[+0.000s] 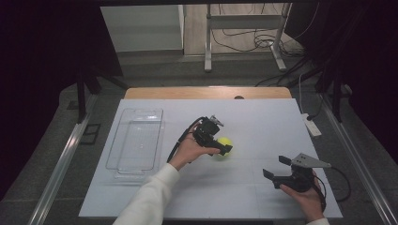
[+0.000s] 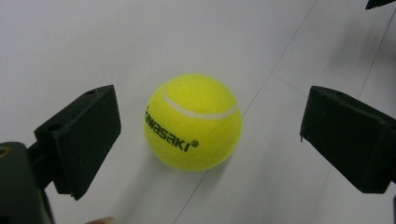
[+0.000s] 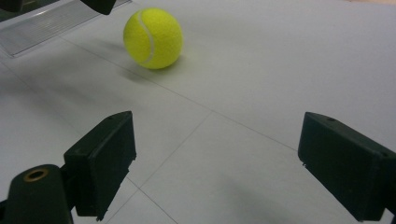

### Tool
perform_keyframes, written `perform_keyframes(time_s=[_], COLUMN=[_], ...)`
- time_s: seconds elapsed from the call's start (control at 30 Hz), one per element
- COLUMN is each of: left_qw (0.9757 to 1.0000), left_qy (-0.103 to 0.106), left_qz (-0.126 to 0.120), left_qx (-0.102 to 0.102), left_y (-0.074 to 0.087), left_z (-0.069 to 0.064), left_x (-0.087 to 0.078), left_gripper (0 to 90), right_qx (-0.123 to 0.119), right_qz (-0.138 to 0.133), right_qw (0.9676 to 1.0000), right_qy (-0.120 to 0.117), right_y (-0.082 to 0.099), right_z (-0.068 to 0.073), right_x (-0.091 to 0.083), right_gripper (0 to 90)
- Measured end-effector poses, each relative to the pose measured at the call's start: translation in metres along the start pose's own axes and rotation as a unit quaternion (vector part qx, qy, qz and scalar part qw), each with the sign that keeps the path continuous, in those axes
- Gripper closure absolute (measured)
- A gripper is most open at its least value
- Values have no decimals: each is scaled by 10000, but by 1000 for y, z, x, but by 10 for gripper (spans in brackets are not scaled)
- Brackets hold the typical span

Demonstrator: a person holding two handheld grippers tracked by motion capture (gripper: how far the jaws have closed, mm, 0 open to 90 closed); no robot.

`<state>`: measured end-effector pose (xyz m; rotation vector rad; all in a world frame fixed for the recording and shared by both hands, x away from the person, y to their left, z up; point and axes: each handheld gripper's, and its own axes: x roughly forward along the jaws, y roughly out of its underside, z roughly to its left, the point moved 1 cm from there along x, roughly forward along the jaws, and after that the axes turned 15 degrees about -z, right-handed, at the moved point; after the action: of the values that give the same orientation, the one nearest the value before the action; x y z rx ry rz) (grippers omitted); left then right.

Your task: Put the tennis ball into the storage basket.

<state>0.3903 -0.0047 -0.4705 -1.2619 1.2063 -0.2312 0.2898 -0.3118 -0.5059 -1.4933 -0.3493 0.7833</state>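
A yellow tennis ball (image 1: 226,141) printed "kawasaki" rests on the white table cover (image 1: 263,117) near the middle. My left gripper (image 1: 218,139) reaches it from the left, open, with one jaw on each side. In the left gripper view the ball (image 2: 192,122) sits between the black jaws of the left gripper (image 2: 210,119), with a gap on both sides and no pad touching. My right gripper (image 1: 277,167) is open and holds nothing at the front right of the table. The right gripper view shows the ball (image 3: 153,38) well beyond the wide-open right gripper (image 3: 217,135).
A clear plastic tray (image 1: 160,136) lies on the left part of the table; its edge (image 3: 42,21) shows in the right gripper view. A white power strip (image 1: 312,125) lies at the table's right edge. Metal frame legs and cables stand behind the table.
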Motion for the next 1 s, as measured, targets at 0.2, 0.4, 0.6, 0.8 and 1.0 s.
perform_keyframes(time_s=[0.2,0.4,0.6,0.8,1.0], left_qw=[9999,9997,9993,9984,9977], left_qy=[-23,44,-1,-35,-81], left_qz=[118,242,371,540,652], left_qx=[-57,-29,-93,-149,-143], left_y=[2,5,8,12,14], left_z=[4,3,5,6,6], left_x=[8,17,26,35,39], left_gripper=[52,53,53,57,110], right_qx=[-3,-2,-12,-7,-29], right_qz=[9,12,17,25,39], right_qw=[10000,10000,10000,10000,10000], right_qy=[-2,-7,-9,-4,3], right_y=[0,0,1,1,1], right_z=[0,-1,-1,-1,-1], right_x=[0,0,0,0,0], right_gripper=[114,114,114,114,114])
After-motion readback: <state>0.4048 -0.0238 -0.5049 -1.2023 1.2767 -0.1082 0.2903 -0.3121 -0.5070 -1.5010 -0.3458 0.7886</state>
